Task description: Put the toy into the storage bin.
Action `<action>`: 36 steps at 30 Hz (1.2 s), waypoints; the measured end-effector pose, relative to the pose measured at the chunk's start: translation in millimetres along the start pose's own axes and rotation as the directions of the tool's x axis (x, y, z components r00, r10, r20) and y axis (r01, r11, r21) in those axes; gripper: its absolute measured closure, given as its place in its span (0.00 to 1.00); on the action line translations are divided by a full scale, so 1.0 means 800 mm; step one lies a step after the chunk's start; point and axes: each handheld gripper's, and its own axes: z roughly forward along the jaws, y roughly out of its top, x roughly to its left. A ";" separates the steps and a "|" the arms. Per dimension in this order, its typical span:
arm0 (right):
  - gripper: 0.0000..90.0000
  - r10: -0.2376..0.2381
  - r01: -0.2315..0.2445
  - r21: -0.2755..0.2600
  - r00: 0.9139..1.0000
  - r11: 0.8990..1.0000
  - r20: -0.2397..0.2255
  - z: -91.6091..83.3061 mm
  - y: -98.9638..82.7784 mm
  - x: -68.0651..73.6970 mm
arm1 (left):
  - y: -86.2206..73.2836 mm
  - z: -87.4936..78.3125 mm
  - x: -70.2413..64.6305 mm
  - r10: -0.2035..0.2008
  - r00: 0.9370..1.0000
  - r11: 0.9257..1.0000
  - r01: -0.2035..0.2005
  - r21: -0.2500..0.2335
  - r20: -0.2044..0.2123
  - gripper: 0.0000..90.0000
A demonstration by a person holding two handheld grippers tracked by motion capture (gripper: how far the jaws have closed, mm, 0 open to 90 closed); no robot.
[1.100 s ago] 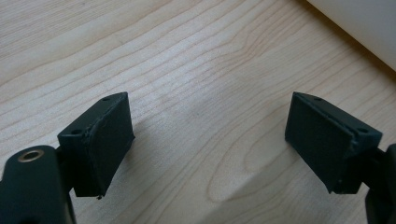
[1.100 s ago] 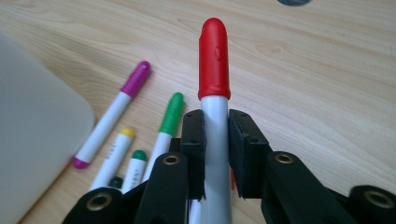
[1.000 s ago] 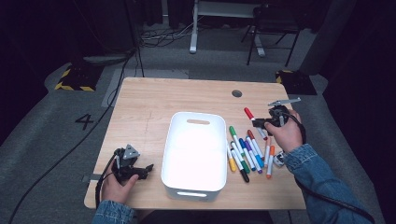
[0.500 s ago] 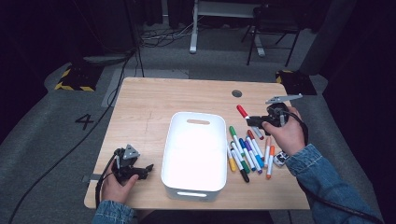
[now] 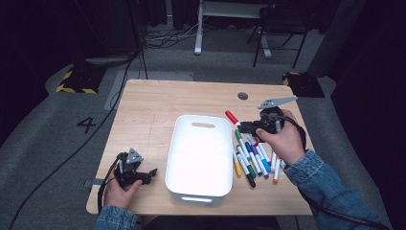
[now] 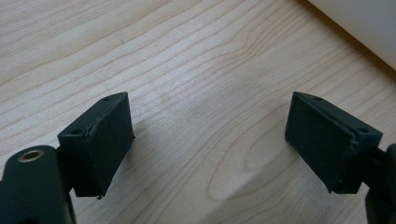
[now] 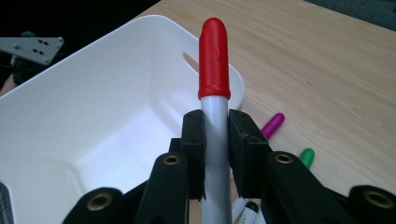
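Right gripper (image 7: 215, 135) is clamping a grey marker with a red cap (image 7: 214, 56) above the white plastic bin's (image 5: 198, 158) right rim; left gripper (image 6: 210, 140) is resting on the wooden table (image 5: 158, 103), jaws apart and empty.

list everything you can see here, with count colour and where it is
red-capped marker: 1, red cap on a grey barrel, clamped in the right gripper, cap pointing at the bin
loose markers: roughly a dozen, green, blue, purple, orange, yellow and more, lying on the table right of the bin
bin: 1, white, empty, middle of the table, cut-out handles in its end walls
table: 1, light wood, round dark grommet near its far right edge
chair: 1, dark, on the floor beyond the table
number 4: 1, black, marked on the grey floor left of the table
left gripper: 1, black, jaws apart with nothing between them, low over the table's near left corner
right gripper: 1, black, shut on the marker, right of the bin
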 end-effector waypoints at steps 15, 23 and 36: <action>0.86 -0.072 0.075 0.020 0.991 0.997 -0.110 0.035 0.026 0.066 | 0.001 0.002 -0.001 0.012 1.000 1.000 -0.012 0.014 0.019 0.09; 0.86 -0.091 0.096 0.028 0.984 0.995 -0.151 0.056 0.032 0.085 | -0.001 0.000 -0.001 0.014 1.000 1.000 -0.014 0.012 0.006 0.09; 0.86 -0.115 0.128 0.076 0.981 0.989 -0.155 0.076 0.018 0.089 | -0.001 0.000 0.000 0.020 1.000 1.000 -0.020 0.014 0.016 0.09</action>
